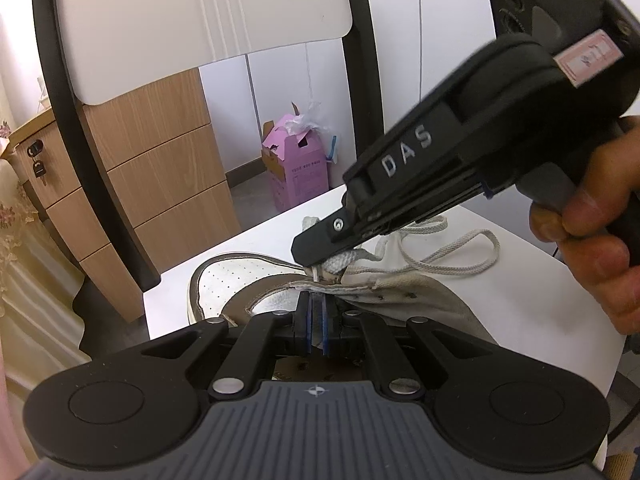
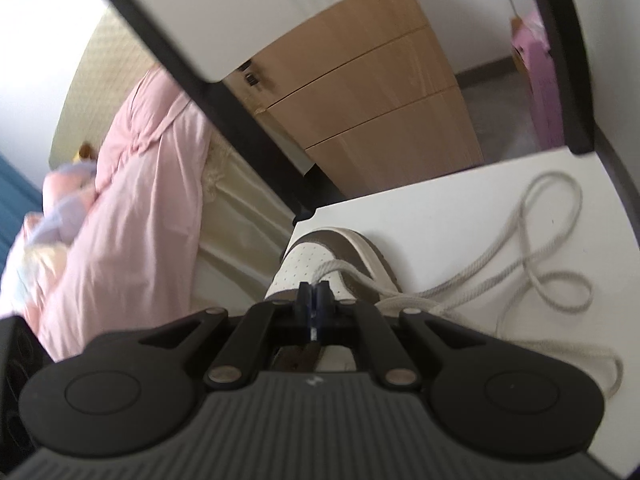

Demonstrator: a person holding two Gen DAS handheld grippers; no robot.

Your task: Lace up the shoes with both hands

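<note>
Cream cotton lace (image 2: 532, 256) mostly lies loose on the white table (image 1: 540, 300), right of the shoe (image 1: 224, 280). We note left gripper (image 1: 318, 300) pinching the eyelet flap, right gripper (image 1: 316, 266) clamping the lace tip; most threading remains.

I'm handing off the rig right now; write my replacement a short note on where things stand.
Left tool: shut on the eyelet flap of the sneaker.
Right tool: shut on the shoelace near its tip, at that flap.
Sneaker lies on the white table; loose lace loops beside it.
Done: lace and flap gripped.
Left: thread the remaining eyelets, pull snug.
</note>
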